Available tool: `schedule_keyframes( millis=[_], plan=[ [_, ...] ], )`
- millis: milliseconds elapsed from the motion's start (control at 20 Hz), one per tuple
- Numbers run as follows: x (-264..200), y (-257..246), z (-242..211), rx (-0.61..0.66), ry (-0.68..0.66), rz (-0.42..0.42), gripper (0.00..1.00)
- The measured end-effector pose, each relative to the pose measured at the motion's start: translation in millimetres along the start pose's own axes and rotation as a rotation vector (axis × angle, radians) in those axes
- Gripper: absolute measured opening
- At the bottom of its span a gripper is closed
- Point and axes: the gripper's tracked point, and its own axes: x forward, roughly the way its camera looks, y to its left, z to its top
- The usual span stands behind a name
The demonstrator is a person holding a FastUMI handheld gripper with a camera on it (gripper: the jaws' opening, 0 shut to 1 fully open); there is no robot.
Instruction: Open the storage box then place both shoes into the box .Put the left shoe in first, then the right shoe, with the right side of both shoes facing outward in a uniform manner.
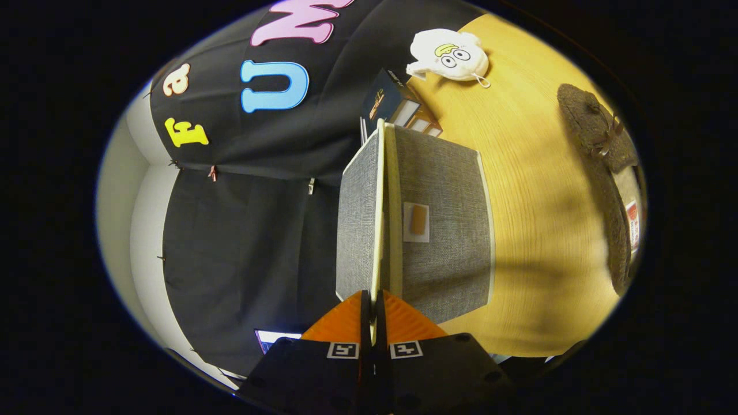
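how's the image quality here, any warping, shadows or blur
Gripper view: strong fisheye warping, and the scene sits rolled sideways; the wooden table bows. Soft shadows band the table near the brown shoe. The grey box and its lid, pinched by the gripper, look sharp; the orange fingers slightly soft.

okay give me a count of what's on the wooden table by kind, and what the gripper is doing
Grey storage box: 1
Brown shoe: 1
White plush toy: 1
Dark carton: 1
Total: 4
The gripper has its jaws shut on the box's lid.
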Motion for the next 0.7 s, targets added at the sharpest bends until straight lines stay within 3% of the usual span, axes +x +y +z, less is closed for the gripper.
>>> schedule_keyframes(
  millis=[350,700],
  plan=[
    [-5.0,96.2,7.4,-0.089,-0.001,0.075,0.05],
    [68.4,185.4,-4.7,-0.234,0.038,0.111,0.06]
  ],
)
